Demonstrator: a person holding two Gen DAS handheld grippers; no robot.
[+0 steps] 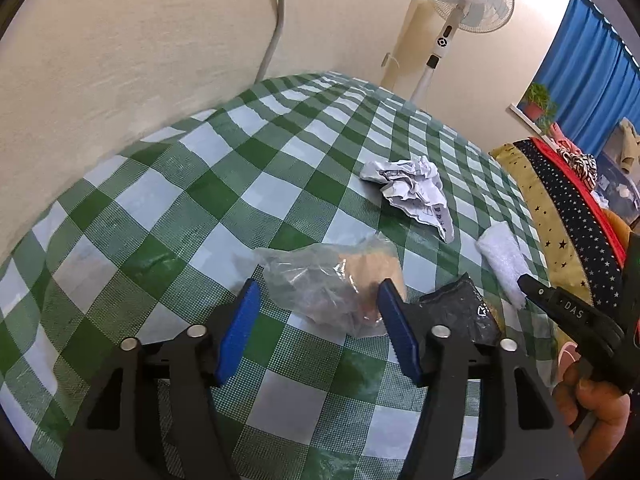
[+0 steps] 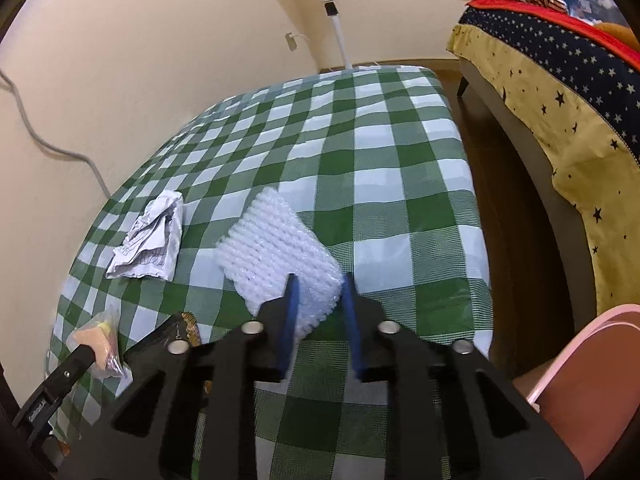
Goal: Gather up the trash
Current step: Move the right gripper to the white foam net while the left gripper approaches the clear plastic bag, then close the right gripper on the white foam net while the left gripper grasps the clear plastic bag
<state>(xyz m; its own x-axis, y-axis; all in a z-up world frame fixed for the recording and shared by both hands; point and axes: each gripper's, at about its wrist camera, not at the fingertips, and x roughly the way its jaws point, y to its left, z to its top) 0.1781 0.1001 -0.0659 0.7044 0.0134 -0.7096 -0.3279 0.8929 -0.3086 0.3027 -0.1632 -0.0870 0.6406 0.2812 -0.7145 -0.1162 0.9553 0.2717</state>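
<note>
Through my left tongs' camera I count four pieces of trash on the green-checked tablecloth (image 1: 168,184): one clear plastic bag (image 1: 320,280) with something tan inside, one crumpled sheet of paper (image 1: 412,192) beyond it, one white foam net sleeve (image 1: 502,258) near the cloth's right edge, and one black wrapper (image 1: 460,308) just right of the bag. My left gripper (image 1: 316,294) stands apart, its blue pads on either side of the bag's near end, not pressing it. The cloth to the left and toward the wall lies bare. Through the right camera, my right gripper (image 2: 318,292) is clamped on the near corner of the foam sleeve (image 2: 272,248), the net bunched between the pads. The paper (image 2: 150,240) sits well left, the bag (image 2: 100,340) and wrapper (image 2: 176,332) at lower left. Right of the sleeve the cloth runs clear to its edge, then one strip of dark floor (image 2: 496,184) before the star-patterned bedspread (image 2: 560,92)
</note>
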